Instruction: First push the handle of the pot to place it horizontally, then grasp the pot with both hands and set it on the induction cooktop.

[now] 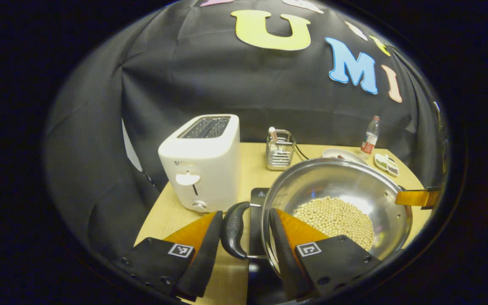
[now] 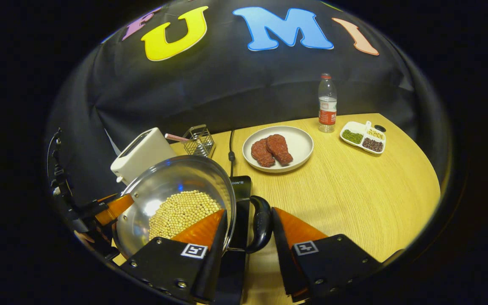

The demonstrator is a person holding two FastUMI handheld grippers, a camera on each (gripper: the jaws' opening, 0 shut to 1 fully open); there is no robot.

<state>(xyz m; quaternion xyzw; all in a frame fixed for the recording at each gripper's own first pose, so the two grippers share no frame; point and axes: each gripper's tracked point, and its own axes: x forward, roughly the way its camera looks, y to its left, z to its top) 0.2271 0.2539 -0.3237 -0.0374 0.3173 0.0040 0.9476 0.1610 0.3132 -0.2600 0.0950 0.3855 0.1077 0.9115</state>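
Left gripper view, lower centre: left gripper (image 1: pixel 244 237) has its fingers apart, one on each side of the pot's near side handle (image 1: pixel 234 230); contact w/ the handle cannot be confirmed. Steel pot (image 1: pixel 333 186) (holding pale round beans (image 1: pixel 335 218)) occupies centre-right of frame, over the induction cooktop (image 1: pixel 257 199); whether it rests on the cooktop cannot be told. White toaster (image 1: pixel 203 161) at centre-left, wire rack (image 1: pixel 280 150) beyond it, on the wooden table (image 1: pixel 252 161).

Right gripper view, lower centre: right gripper (image 2: pixel 248 237) likewise has fingers apart, straddling the opposite side handle (image 2: pixel 263 228). Pot at lower left of frame. Plate (image 2: pixel 301 146) w/ two meat pieces at centre; bottle (image 2: pixel 327 103) and divided dish (image 2: pixel 362 136) at upper right.
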